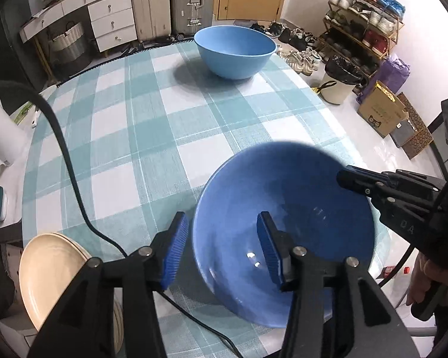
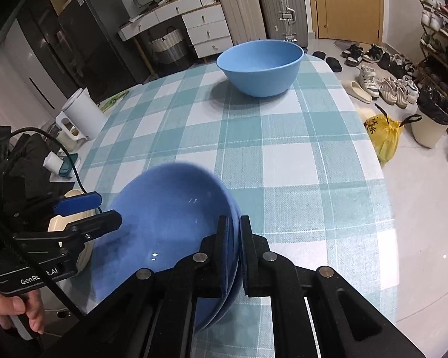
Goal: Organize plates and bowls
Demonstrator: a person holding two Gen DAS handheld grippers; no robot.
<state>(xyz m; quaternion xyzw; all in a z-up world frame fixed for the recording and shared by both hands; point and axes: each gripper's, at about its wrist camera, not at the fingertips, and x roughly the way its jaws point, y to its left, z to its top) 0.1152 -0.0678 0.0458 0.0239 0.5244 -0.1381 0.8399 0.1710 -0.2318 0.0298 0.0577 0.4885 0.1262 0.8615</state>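
Black tongs [image 1: 224, 250] with ribbed blue pads [image 1: 176, 247], silver screws.

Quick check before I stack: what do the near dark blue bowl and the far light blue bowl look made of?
Dark blue bowl: glossy, sharp light glints inside, so likely glazed ceramic, though hard glossy plastic is possible. The right gripper pinches its rim.
Light blue bowl: matte, even colour, no sharp reflections, so probably plastic or melamine.

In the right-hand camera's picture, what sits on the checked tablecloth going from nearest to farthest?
Right gripper clamped on the dark blue bowl → bare stretch of checked tablecloth → light blue bowl at the far edge.
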